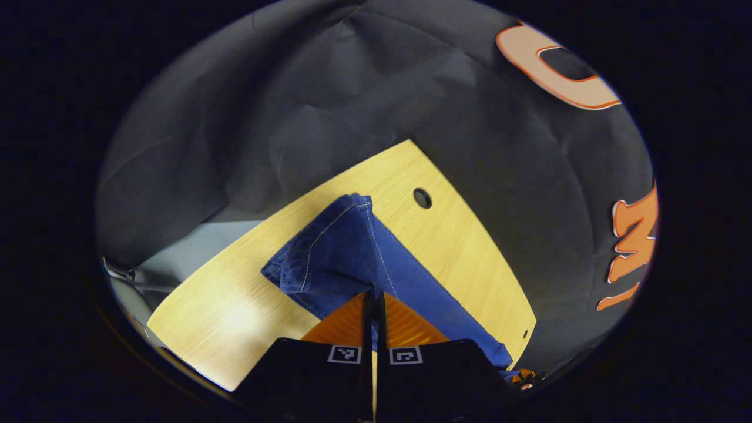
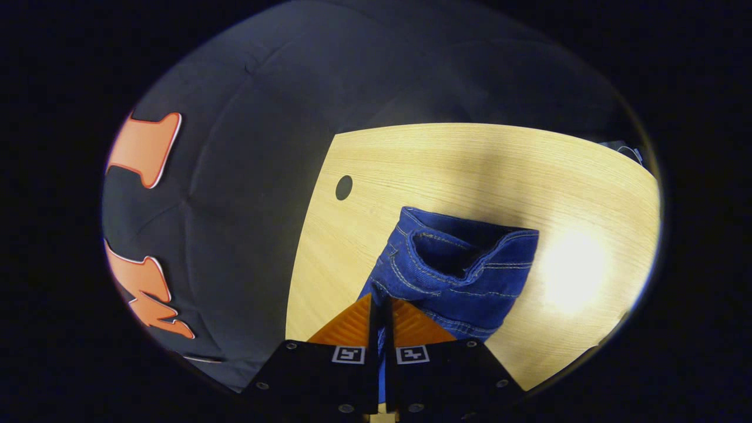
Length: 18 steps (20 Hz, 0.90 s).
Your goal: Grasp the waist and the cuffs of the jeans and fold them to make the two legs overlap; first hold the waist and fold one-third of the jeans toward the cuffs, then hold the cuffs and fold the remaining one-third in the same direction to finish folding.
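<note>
Blue jeans (image 1: 346,247) lie on the wooden table (image 1: 235,311), bunched toward the far end with a long strip running to the lower right. My left gripper (image 1: 373,296) is shut, its fingers pinching a fold of the denim at their tips. In the right gripper view the jeans (image 2: 458,276) show an open waistband or leg opening facing the camera. My right gripper (image 2: 382,305) is shut on the denim edge, a sliver of blue cloth showing between its fingers.
The table has a round cable hole (image 1: 422,198) near its far edge, seen too as the cable hole (image 2: 343,187) in the right gripper view. Black cloth wall surrounds the table. A bright light patch (image 2: 570,270) lies on the bare wood beside the jeans.
</note>
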Tool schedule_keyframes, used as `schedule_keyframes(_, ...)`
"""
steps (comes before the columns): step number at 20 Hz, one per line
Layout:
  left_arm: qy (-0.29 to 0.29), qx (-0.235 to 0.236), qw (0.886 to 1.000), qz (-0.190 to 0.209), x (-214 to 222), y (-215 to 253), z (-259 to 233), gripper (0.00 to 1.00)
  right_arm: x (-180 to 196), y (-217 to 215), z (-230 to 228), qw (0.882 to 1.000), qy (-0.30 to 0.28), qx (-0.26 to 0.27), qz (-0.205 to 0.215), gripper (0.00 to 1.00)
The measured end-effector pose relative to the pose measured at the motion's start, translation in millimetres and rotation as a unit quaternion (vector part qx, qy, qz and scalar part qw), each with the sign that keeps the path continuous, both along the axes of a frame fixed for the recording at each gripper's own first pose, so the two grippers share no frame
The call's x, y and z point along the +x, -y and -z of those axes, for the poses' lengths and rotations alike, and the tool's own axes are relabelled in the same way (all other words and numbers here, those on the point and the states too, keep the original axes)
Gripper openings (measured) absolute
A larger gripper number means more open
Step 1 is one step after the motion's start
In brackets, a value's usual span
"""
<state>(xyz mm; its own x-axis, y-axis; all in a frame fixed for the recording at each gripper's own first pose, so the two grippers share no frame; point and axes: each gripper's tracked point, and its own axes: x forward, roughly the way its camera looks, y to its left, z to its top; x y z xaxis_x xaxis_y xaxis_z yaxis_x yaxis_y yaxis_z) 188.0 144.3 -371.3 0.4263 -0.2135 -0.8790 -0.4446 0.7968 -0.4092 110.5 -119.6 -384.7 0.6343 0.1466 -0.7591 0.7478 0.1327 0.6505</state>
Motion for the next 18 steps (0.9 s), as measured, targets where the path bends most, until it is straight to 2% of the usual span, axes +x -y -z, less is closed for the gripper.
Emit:
schedule_keyframes(4, -0.053, 0.015, 0.998, -0.021, 19, 3, 13, 0.03, 41, 0, 14, 1.000, -0.010, 0.002, -0.009, 0.05)
schedule_keyframes(6, -0.072, 0.034, 0.997, 0.008, 27, 6, 21, 0.02, 51, -3, 21, 0.999, -0.023, 0.008, -0.023, 0.05)
schedule_keyframes(9, -0.060, 0.067, 0.995, 0.046, 41, 12, 15, 0.06, 60, -5, 26, 0.998, -0.038, 0.015, -0.043, 0.05)
schedule_keyframes(10, -0.036, 0.080, 0.995, 0.054, 50, 12, 7, 0.09, 62, -5, 25, 0.998, -0.036, 0.017, -0.045, 0.05)
schedule_keyframes(11, -0.011, 0.100, 0.993, 0.055, 62, 6, -2, 0.07, 60, -6, 24, 0.998, -0.036, 0.023, -0.052, 0.05)
schedule_keyframes(12, 0.011, 0.116, 0.992, 0.056, 71, 3, -5, 0.18, 61, -5, 19, 0.998, -0.027, 0.026, -0.052, 0.05)
schedule_keyframes(13, 0.029, 0.124, 0.990, 0.058, 77, 0, -11, 0.21, 62, -4, 18, 0.998, -0.020, 0.024, -0.054, 0.07)
schedule_keyframes(14, 0.038, 0.121, 0.990, 0.062, 80, 5, -11, 0.41, 58, 0, 11, 0.998, -0.014, 0.018, -0.059, 0.16)
schedule_keyframes(15, 0.042, 0.114, 0.990, 0.069, 78, 9, -15, 0.53, 54, 6, 6, 0.998, -0.008, 0.001, -0.063, 0.22)
schedule_keyframes(16, 0.046, 0.108, 0.990, 0.076, 73, 13, -17, 0.56, 46, 13, 1, 0.998, -0.006, -0.016, -0.065, 0.33)
schedule_keyframes(17, 0.056, 0.111, 0.989, 0.081, 73, 16, -21, 0.65, 39, 18, -6, 0.997, 0.001, -0.031, -0.073, 0.51)
schedule_keyframes(18, 0.066, 0.121, 0.987, 0.086, 76, 17, -19, 0.74, 27, 22, -9, 0.996, -0.002, -0.046, -0.081, 0.53)
